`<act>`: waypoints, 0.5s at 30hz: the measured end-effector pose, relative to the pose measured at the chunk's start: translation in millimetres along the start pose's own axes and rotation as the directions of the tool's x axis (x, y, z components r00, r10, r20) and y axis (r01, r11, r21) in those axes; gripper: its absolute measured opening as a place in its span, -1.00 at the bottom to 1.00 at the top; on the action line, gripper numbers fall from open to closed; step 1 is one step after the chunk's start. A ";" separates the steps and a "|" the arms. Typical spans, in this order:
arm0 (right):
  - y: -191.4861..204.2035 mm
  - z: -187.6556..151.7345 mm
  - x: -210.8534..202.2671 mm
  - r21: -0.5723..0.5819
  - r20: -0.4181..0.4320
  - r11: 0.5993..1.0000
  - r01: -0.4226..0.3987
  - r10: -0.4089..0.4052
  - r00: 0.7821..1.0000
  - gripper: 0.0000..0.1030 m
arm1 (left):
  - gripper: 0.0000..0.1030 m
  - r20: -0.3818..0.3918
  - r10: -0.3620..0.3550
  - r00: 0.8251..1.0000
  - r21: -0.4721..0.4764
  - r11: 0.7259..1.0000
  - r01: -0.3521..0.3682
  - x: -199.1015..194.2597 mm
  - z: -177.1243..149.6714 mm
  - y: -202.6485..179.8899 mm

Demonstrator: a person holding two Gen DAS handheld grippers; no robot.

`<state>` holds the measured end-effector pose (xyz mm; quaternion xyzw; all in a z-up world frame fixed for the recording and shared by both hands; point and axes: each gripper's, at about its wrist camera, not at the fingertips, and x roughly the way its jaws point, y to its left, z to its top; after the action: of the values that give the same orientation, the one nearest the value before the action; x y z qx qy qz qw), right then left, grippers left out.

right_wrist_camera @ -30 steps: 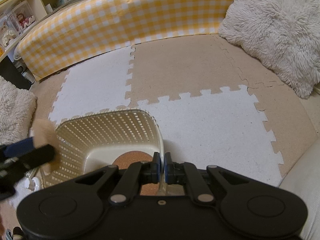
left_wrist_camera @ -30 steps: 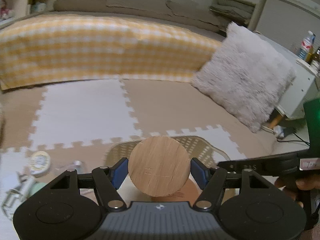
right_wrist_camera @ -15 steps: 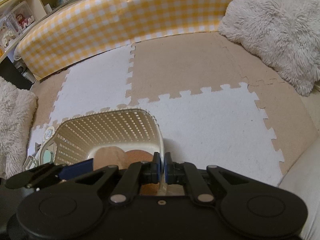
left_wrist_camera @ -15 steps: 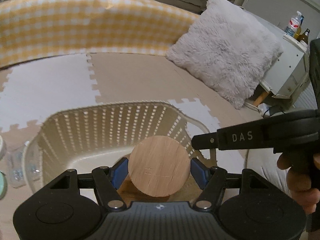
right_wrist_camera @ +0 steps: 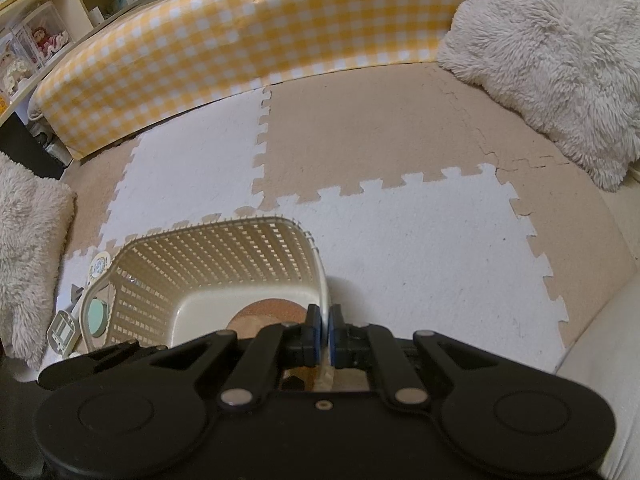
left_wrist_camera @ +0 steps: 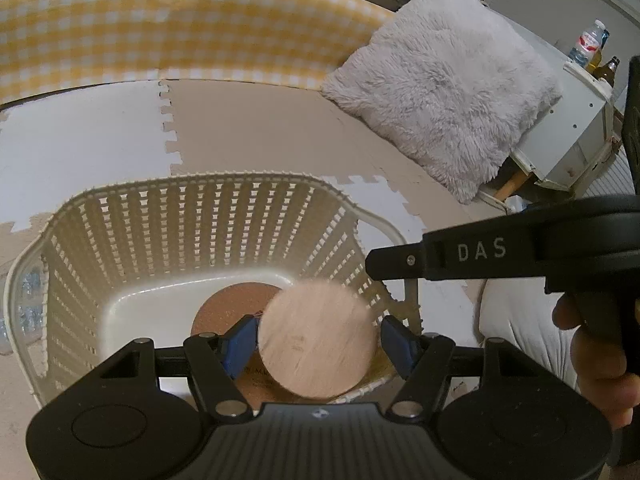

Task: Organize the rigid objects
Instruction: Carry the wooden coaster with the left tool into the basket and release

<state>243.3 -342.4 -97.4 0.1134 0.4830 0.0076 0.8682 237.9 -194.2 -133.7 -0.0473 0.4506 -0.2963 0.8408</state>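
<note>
Wooden disc [left_wrist_camera: 318, 340], stiff and light, slips edgewise from the opening left gripper [left_wrist_camera: 318, 342]; right gripper [right_wrist_camera: 325, 338] pinches the basket [right_wrist_camera: 320, 256] rim.

Floor: interlocking foam mats [right_wrist_camera: 420, 248], white and tan tiles alternating, jigsaw edges. Far edge bounded by a long padded bumper in yellow-white gingham [right_wrist_camera: 248, 40], curving across the room. Shaggy white cushion [left_wrist_camera: 444, 80] lies on the mats near the bumper's right end. Second fuzzy cushion [right_wrist_camera: 28, 256] at far left. White side cabinet [left_wrist_camera: 576, 128] beyond the shaggy cushion, bottles [left_wrist_camera: 596, 46] on top. Open shelving [right_wrist_camera: 44, 32] behind the bumper at left, holding boxes and small items. Grey bedding folded behind the bumper. Lighting dim, warm, indoor.
</note>
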 end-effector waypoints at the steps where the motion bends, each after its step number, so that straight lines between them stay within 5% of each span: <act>1: 0.0 -0.2 -0.1 -0.001 0.000 1.000 0.001 -0.001 1.000 -0.91 | 0.42 -0.003 0.000 1.000 0.001 1.000 0.000 -0.4 -0.3 -0.2; 15: 0.5 -0.7 1.4 0.004 -0.005 1.000 0.001 -0.001 1.000 -0.90 | 0.67 -0.021 0.034 0.999 -0.022 0.999 -0.035 -1.5 2.1 3.7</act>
<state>243.5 -341.6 -98.8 0.1149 0.4851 0.0064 0.8668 240.7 -190.7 -132.7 -0.0459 0.4632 -0.2771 0.8406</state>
